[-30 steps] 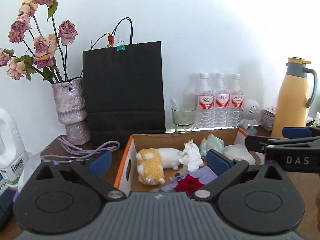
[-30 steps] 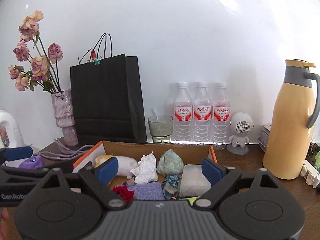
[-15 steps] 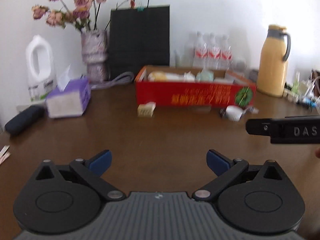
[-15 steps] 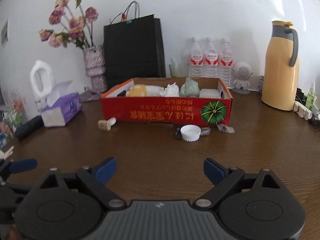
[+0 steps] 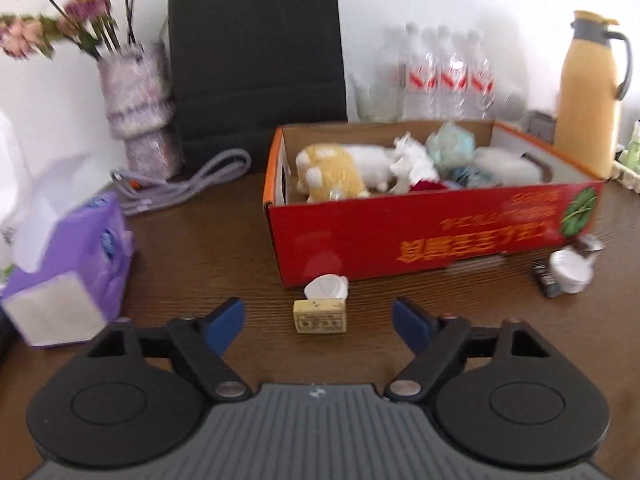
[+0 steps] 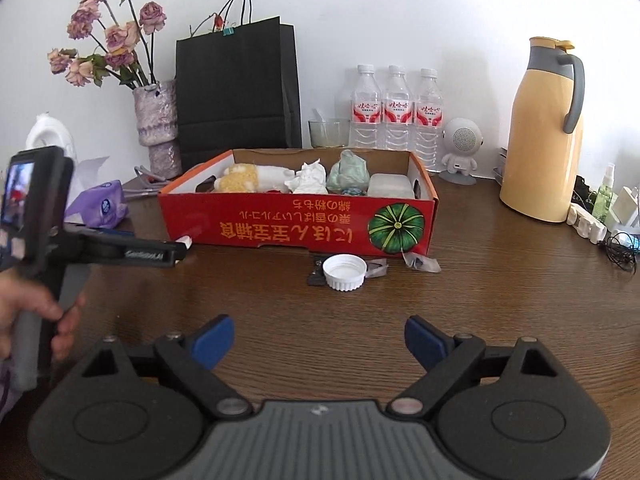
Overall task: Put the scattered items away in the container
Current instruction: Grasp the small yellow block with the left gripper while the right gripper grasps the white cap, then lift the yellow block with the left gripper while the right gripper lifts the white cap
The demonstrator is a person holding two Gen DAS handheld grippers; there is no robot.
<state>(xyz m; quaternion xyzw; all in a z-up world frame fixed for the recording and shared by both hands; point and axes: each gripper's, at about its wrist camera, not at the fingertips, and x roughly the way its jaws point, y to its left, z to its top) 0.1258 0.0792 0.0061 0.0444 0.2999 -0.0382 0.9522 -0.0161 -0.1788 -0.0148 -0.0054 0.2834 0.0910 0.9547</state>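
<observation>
A small cream-coloured box with its white lid flipped open is judged to be light and fairly stiff, though thin-walled and easily tipped or crushed. It would best be taken across its two short ends, low on the body, the hinged lid being left alone since it is likely to flex or fold.

The box is seen on the tabletop directly ahead of the left gripper, roughly centred between the two blue pads and just beyond their tips, with the red cardboard container close behind it. The jaws of the left gripper are closing, but nothing is pressed by them yet; a gap is visible on each side of the box.

The right gripper is held wide apart with nothing between its pads. A white bottle cap, judged light, rigid and somewhat slippery, lies well ahead of it, slightly right of centre, beside some small dark scraps and just in front of the container's long red wall.
</observation>
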